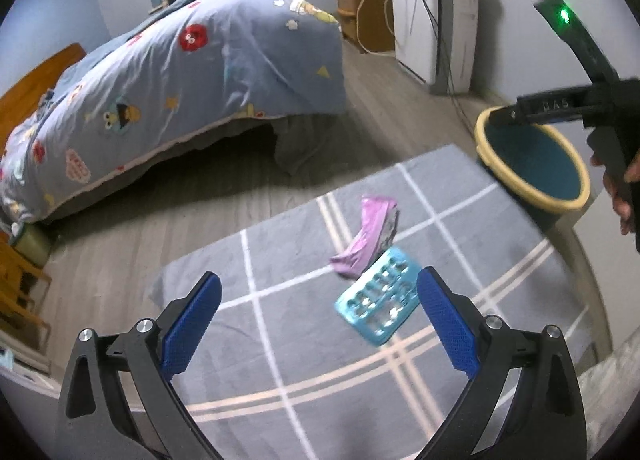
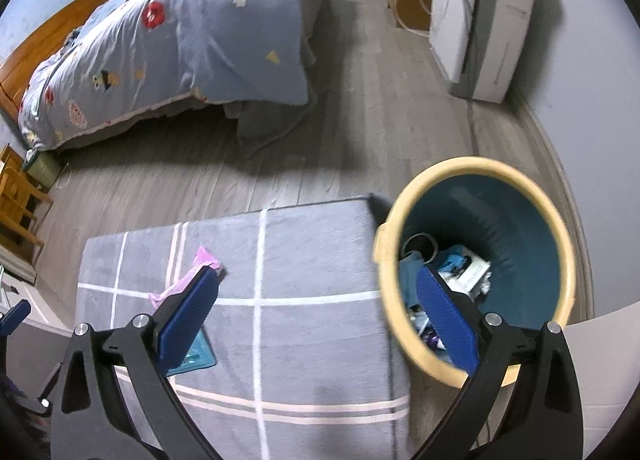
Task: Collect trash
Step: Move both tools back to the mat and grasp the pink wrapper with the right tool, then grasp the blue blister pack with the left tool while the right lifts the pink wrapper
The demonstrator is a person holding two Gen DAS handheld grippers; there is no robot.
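A purple wrapper [image 1: 370, 236] and a teal blister pack [image 1: 380, 302] lie on the grey checked cloth [image 1: 280, 340]. My left gripper [image 1: 320, 320] hovers open just in front of them, with nothing between its blue pads. Off the cloth's right edge stands a blue bin with a yellow rim [image 2: 472, 260], holding several scraps. My right gripper [image 2: 320, 320] is open and empty, its right finger over the bin's near rim. In the right wrist view the purple wrapper [image 2: 200, 264] and blister pack [image 2: 196, 356] peek out behind the left finger. The right gripper [image 1: 500, 115] also shows above the bin [image 1: 532, 163] in the left wrist view.
A bed with a blue patterned duvet [image 1: 180, 71] fills the far left. A white appliance [image 1: 436, 19] with cables stands against the back wall beside a wooden cabinet [image 1: 360, 7]. Grey wood floor [image 2: 360, 99] lies between the bed and the cloth. Wooden furniture [image 2: 20, 199] sits at far left.
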